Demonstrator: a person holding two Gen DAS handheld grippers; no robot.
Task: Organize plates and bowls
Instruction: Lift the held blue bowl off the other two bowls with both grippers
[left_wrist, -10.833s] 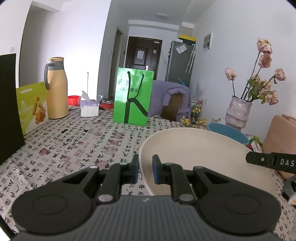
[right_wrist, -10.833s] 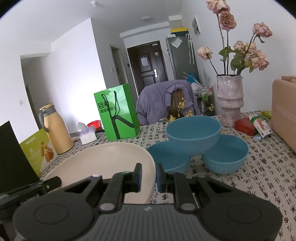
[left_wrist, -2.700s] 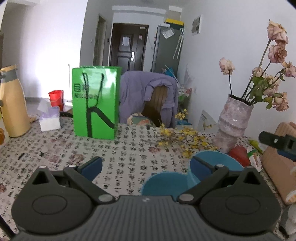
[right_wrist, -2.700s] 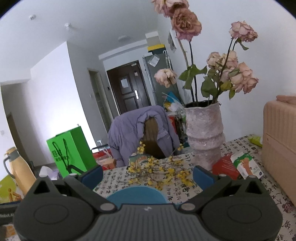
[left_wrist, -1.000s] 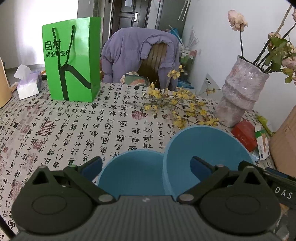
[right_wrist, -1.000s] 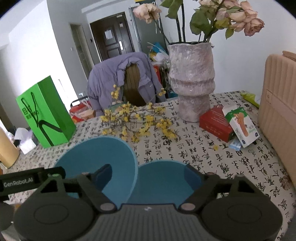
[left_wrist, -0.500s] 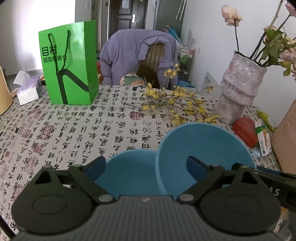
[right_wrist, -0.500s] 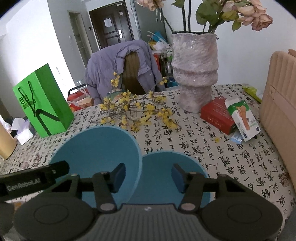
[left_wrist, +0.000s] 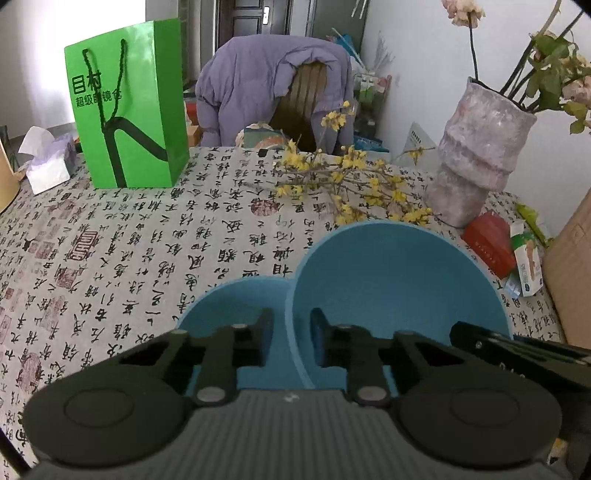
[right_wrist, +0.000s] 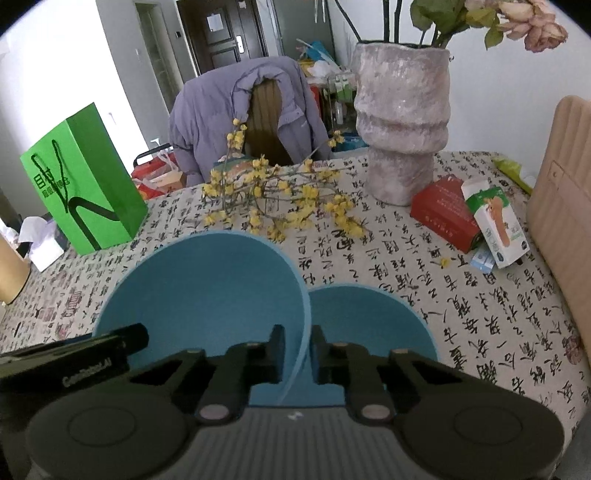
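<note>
1. Your left hand-held gripper (left_wrist: 291, 334) is clenched on the left rim of the top blue bowl (left_wrist: 395, 284), one finger inside the wall and one outside.
2. Your right hand-held gripper (right_wrist: 298, 349) is clenched on the opposite rim of that same bowl.
3. That bowl sits tilted on two lower blue bowls, one to its left (left_wrist: 236, 299) and one to its right (right_wrist: 369, 317), all on the counter (left_wrist: 147, 229) with its calligraphy-print cloth.
4. You appear to be at the grasp step, both sides pinched and the lift not yet begun.
5. Next, raise both hands evenly so the bowl stays level, then nest it into one lower bowl.
6. Yellow flower sprigs (right_wrist: 280, 199) and a stone vase (right_wrist: 402, 122) stand just beyond; keep clear.
</note>
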